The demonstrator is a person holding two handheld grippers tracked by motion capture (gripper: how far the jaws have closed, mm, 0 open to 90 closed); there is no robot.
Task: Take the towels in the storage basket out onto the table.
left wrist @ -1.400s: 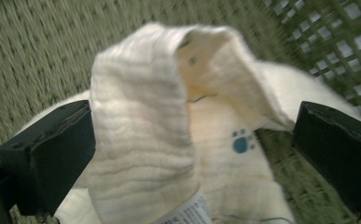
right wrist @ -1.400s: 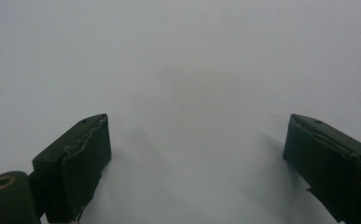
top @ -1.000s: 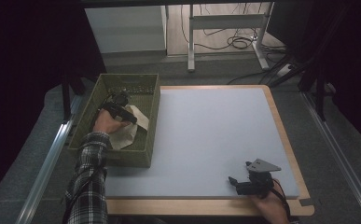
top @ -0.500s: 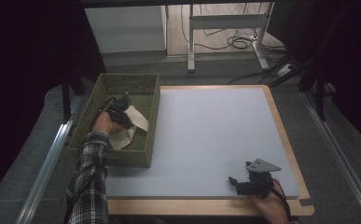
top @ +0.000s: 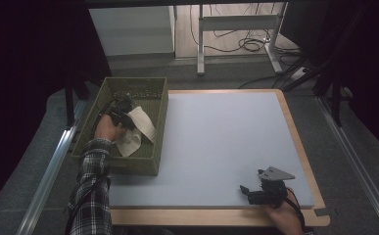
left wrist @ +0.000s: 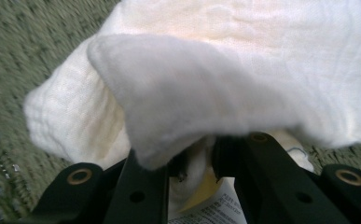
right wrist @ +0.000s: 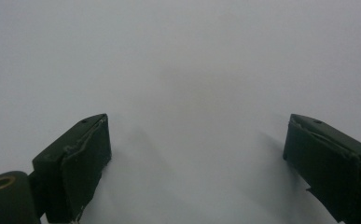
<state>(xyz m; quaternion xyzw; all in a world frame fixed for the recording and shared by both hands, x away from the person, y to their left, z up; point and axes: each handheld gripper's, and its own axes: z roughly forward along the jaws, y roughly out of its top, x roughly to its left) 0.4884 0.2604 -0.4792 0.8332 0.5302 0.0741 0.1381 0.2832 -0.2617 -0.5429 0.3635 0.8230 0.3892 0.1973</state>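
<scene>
Here, the left gripper [top: 123, 108] has its two black jaws drawn close together, pinching a fold of soft cream-white cloth [left wrist: 206, 88]. In the left gripper view the cloth drapes over the jaw tips, and a bit of printed white label [left wrist: 211, 212] shows below between the jaws. From the high view, this gripper sits inside a woven olive-green rectangular basket [top: 153, 142] at the desk's left edge, with the cloth [top: 137, 128] partly lifted and partly lying on the basket floor. The person's left hand [top: 106, 128] grips the tool, and a plaid sleeve [top: 93, 188] runs down to the bottom of the picture.

The right gripper [top: 248, 192] has its jaws spread wide apart with nothing between them, resting low over the pale grey desk mat [top: 221, 142] near the front right corner. A grey three-cornered plate [top: 276, 173] sits on top of it. The desk has a light wooden border [top: 295, 134].
</scene>
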